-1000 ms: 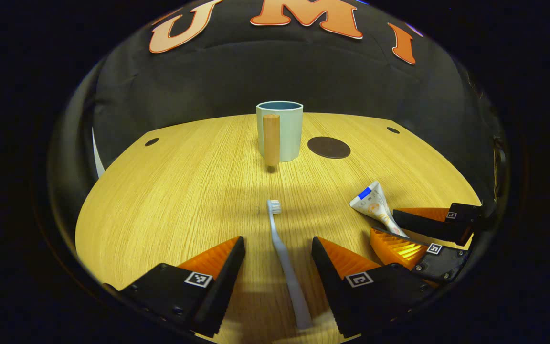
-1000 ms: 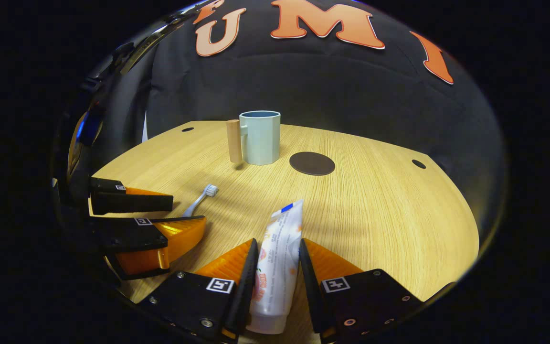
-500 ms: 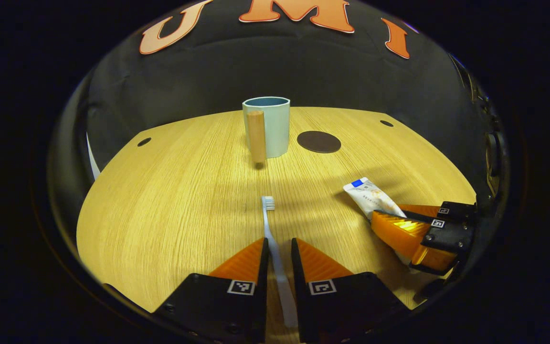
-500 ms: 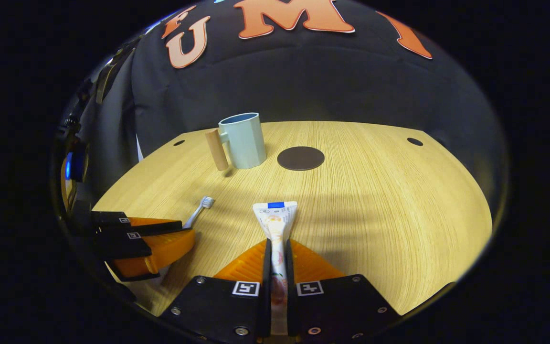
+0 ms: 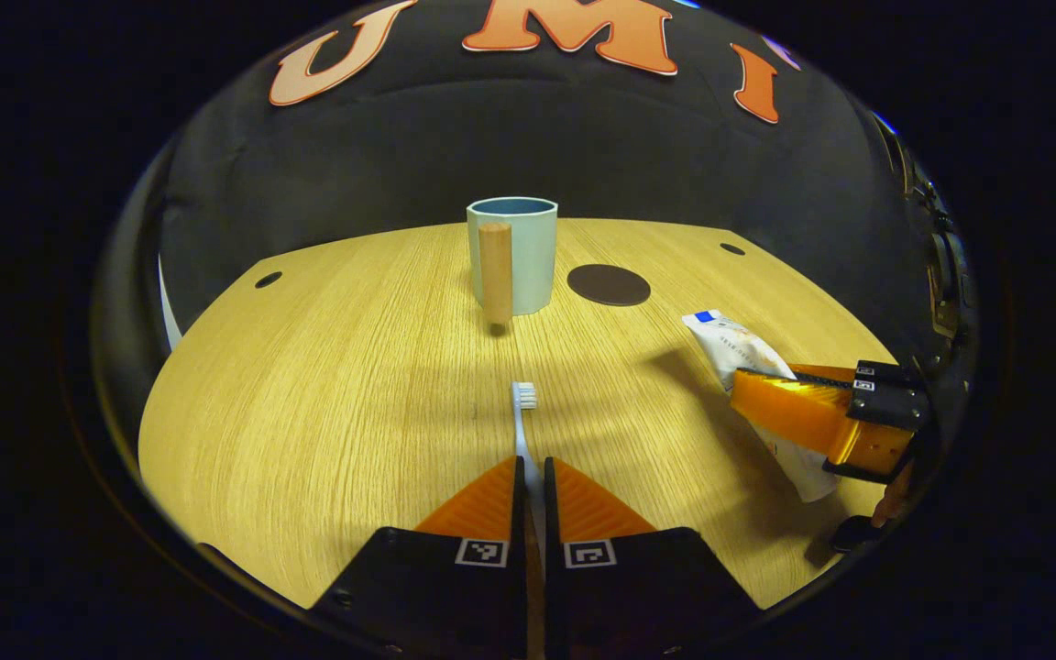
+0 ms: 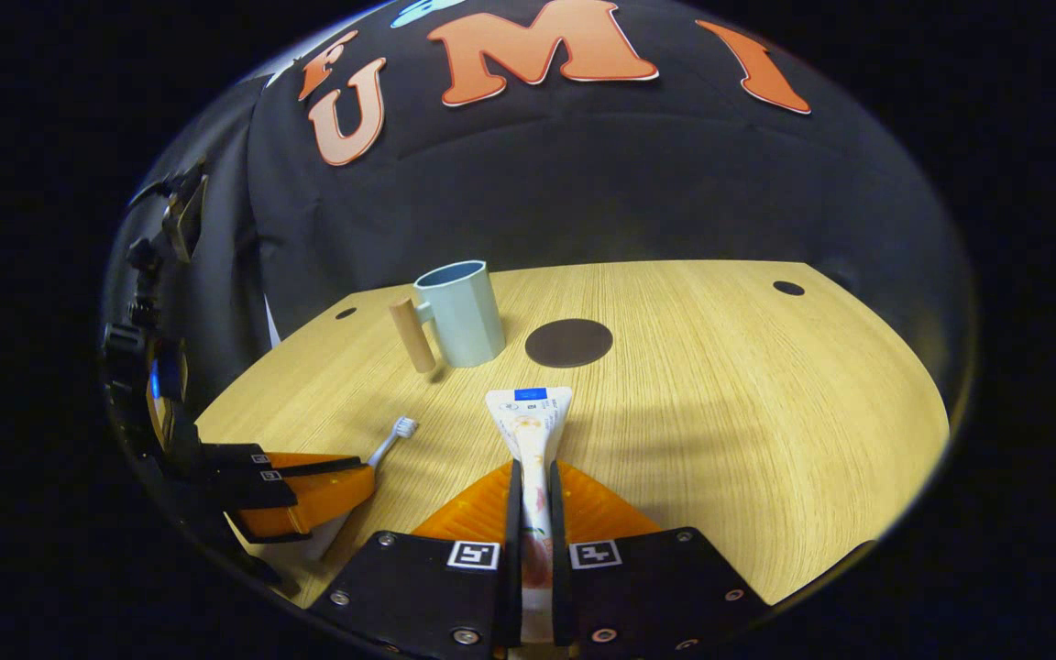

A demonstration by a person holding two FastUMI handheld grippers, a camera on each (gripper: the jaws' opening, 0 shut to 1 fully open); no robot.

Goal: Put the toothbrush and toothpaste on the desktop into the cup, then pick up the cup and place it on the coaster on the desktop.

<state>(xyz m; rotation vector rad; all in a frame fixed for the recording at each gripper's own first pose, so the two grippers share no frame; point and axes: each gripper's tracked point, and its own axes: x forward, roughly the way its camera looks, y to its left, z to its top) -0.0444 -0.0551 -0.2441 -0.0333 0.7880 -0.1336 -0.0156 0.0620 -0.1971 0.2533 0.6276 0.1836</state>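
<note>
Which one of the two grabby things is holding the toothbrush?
The left gripper: its fingers are shut on the toothbrush, bristle end pointing toward the cup. The right gripper pinches the toothpaste instead.

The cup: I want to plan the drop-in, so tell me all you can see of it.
The cup is a pale blue-green faceted mug, matte, with a darker blue inside and a straight wood-look handle on a short stub. It stands upright and empty-looking at the far side of the wooden desktop, beside the dark round coaster, not on it. Nothing touches it.
</note>
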